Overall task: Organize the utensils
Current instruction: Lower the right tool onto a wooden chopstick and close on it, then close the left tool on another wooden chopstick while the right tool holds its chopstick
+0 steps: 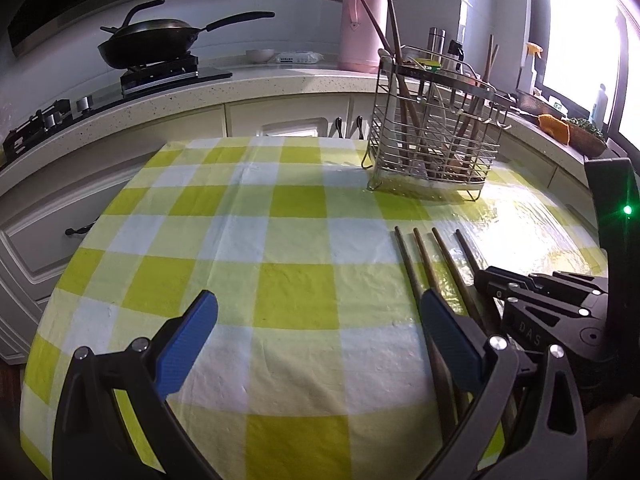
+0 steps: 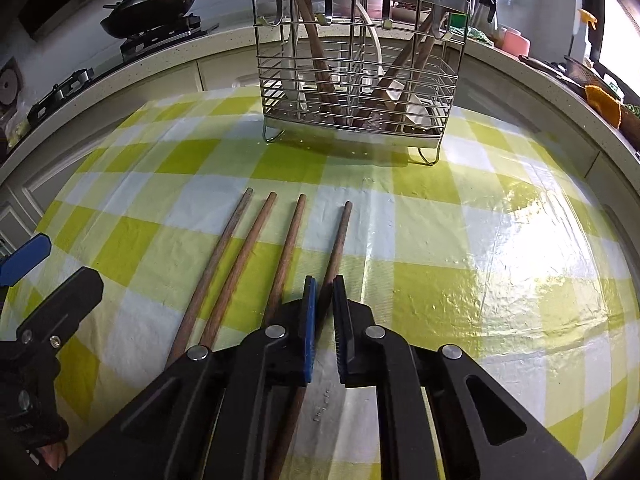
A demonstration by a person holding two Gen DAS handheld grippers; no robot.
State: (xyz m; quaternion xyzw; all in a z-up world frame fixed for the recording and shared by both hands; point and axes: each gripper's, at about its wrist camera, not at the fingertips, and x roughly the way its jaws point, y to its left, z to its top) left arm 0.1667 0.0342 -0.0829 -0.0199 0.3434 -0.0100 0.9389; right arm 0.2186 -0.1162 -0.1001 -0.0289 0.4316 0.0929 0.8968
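A: The right gripper [image 2: 325, 288] is closing its jaws on the rightmost chopstick [image 2: 340, 236] of the four chopsticks [image 2: 276, 236] lying side by side on the checked tablecloth [image 2: 460, 280]. The blue pads are pinching the slim wooden shaft at about its middle.

B: And the left gripper [image 1: 316, 320]?

A: It is hanging open over bare cloth, with nothing between its jaws (the nearest stick is lying just outside its right finger).

B: What is worrying you?

A: The stick is round, smooth and thin, so it is likely to roll or pivot between the flat pads once lifted. Gripped near the middle, it may be swinging tip-down. The neighbouring stick is lying just beside the left pad, and a crooked lift could be dragging it along.

B: And the cloth?

A: It looks like glossy, slightly wrinkled plastic-coated fabric, catching glare on the right. A pad scraping it could be bunching it up and shifting the other sticks.

B: Where are they all going?

A: Probably into the wire utensil rack [image 2: 356, 80], standing upright at the table's far side. It is made of thin steel bars with a perforated tray, already holding wooden chopsticks and pale spoons. A tilted stick could be snagging on those bars or rim hooks.
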